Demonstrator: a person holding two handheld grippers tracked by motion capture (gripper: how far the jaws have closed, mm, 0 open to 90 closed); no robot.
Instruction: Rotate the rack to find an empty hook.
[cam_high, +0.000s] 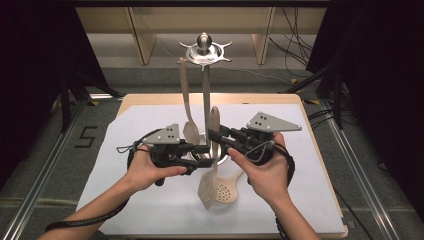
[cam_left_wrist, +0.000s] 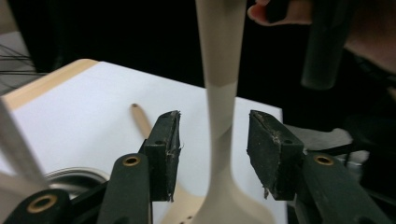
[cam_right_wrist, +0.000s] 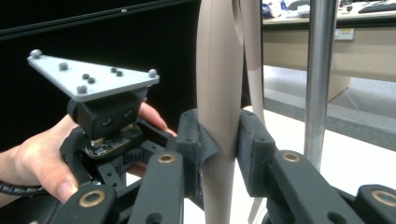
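surface: white sheet (cam_high: 150, 125) over wooden table (cam_high: 310, 130), dark curtains either side
rack: metal utensil stand (cam_high: 205, 80) at centre, beige spoon (cam_high: 187, 107) hanging from it
slotted spatula (cam_high: 212, 165): upright, handle up, blade just above sheet
right gripper (cam_right_wrist: 219, 140): clamped on spatula handle
left gripper (cam_left_wrist: 212, 149): released, pads clear of the spatula neck between them
skimmer (cam_high: 227, 190): flat on sheet

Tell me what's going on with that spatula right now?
Right hand-held gripper clamped on spatula handle. Left hand-held gripper open around it, pads clear. Rack pole close beside; skimmer on table underneath.
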